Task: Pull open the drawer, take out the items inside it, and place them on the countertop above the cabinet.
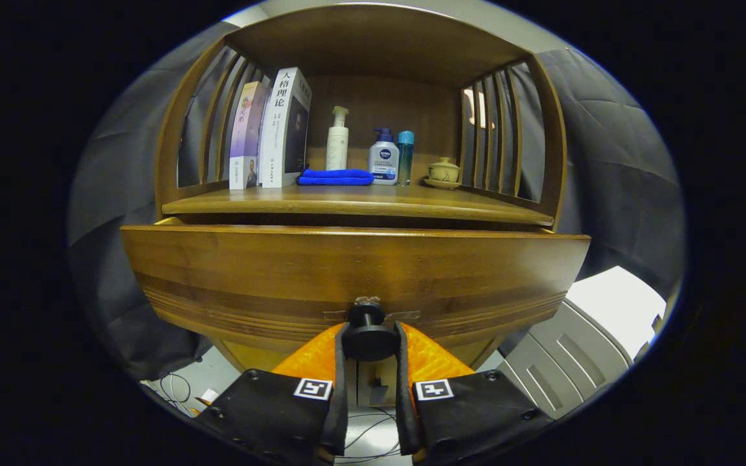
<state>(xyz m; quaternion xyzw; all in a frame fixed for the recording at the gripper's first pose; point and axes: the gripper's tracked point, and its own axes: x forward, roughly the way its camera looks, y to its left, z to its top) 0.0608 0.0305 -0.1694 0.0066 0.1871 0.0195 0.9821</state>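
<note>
1. Now the gripper (370,342) is clamping both fingers on the drawer knob (369,339).
2. The drawer (353,275) is sitting slightly pulled out below the countertop (353,202), which is carrying books (272,129), bottles (383,156) and a blue cloth (336,177).

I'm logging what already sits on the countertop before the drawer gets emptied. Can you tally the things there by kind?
Books: 2
Bottles: 3
Cloth: 1
Cup on saucer: 1
Total: 7
The claw is shut on the drawer knob, below the countertop.
</note>
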